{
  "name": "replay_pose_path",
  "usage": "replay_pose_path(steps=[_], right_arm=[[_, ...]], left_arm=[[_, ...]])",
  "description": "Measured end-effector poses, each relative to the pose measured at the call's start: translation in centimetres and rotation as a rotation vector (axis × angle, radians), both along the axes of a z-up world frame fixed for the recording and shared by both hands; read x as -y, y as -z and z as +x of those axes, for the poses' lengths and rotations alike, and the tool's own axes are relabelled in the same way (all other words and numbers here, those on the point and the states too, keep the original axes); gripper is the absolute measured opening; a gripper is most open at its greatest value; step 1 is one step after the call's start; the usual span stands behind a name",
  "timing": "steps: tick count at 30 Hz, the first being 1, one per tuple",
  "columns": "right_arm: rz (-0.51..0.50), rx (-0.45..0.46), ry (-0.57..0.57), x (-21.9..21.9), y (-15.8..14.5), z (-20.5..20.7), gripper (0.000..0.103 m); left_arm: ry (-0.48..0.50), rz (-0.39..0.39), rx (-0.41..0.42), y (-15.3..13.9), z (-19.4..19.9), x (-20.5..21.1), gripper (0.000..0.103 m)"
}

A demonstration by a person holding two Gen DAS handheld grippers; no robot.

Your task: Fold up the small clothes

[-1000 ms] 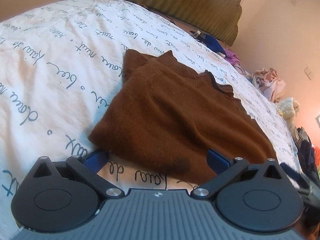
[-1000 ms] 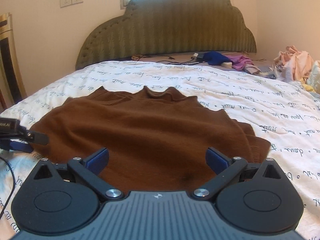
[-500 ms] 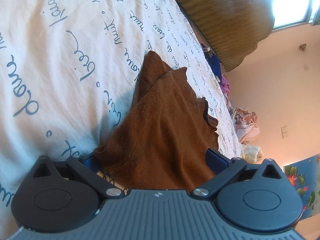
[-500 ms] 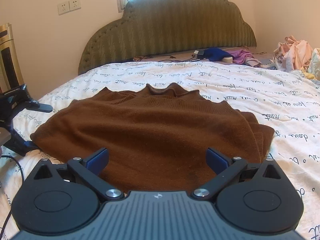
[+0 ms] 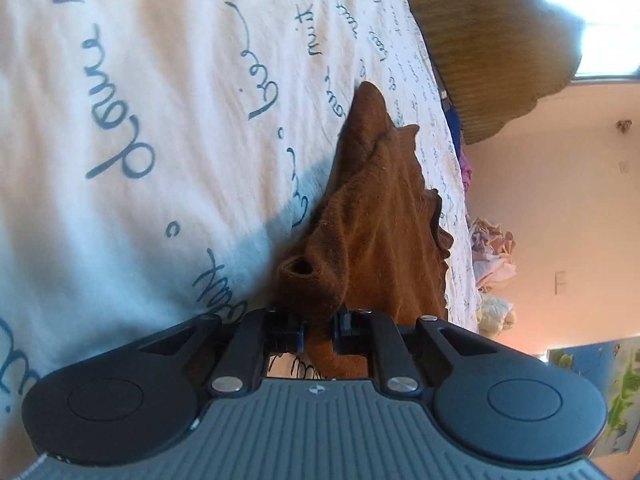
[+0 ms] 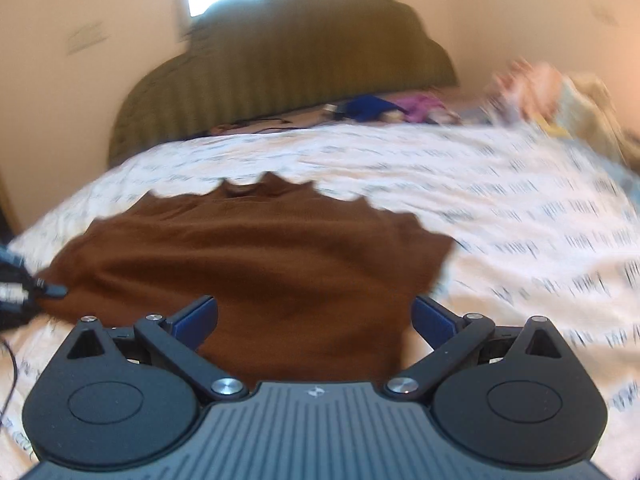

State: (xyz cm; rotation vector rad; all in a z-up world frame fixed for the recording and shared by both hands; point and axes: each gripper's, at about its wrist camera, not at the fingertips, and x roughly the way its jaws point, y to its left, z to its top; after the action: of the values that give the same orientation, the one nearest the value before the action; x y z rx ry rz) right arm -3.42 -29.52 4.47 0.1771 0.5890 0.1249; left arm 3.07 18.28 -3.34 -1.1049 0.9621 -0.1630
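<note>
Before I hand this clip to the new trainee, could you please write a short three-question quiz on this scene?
1. True or false: the left gripper has a bunched corner of the brown garment between its closing jaws.
2. How do the right gripper's jaws stand: A) wide apart over the garment, B) clamped on it?
3. What is the garment lying on?

Key
1. True.
2. A.
3. A white bedsheet printed with blue handwriting.

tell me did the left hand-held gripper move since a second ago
Yes. The left hand-held gripper has rolled, tipping the headboard toward the right edge, and come in onto the brown sweater corner; its jaws are closing on the bunched cloth.
</note>
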Motion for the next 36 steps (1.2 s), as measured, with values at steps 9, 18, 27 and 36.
replay_pose_path(steps=[9, 18, 27, 36], right_arm=[[0.417, -0.127, -0.019, 7.6, 3.6, 2.4, 0.103], [0.601, -0.181, -0.031, 8.4, 4.3, 7.2, 0.103], [0.718, -0.238, -0.16, 9.7, 5.4, 10.0, 0.103], [0.617, -0.236, -0.238, 7.2, 4.6, 10.7, 0.103]], left_arm=[[0.111, 0.02, 0.047, -2.8, 2.5, 2.4, 0.103], [0.212, -0.048, 0.026, -3.5, 5.4, -0.3, 0.103], [0.29, -0.139, 0.033, -2.9, 9.9, -3.9, 0.103], [0.355, 0.012, -0.019, -2.1, 12.5, 0.3, 0.052]])
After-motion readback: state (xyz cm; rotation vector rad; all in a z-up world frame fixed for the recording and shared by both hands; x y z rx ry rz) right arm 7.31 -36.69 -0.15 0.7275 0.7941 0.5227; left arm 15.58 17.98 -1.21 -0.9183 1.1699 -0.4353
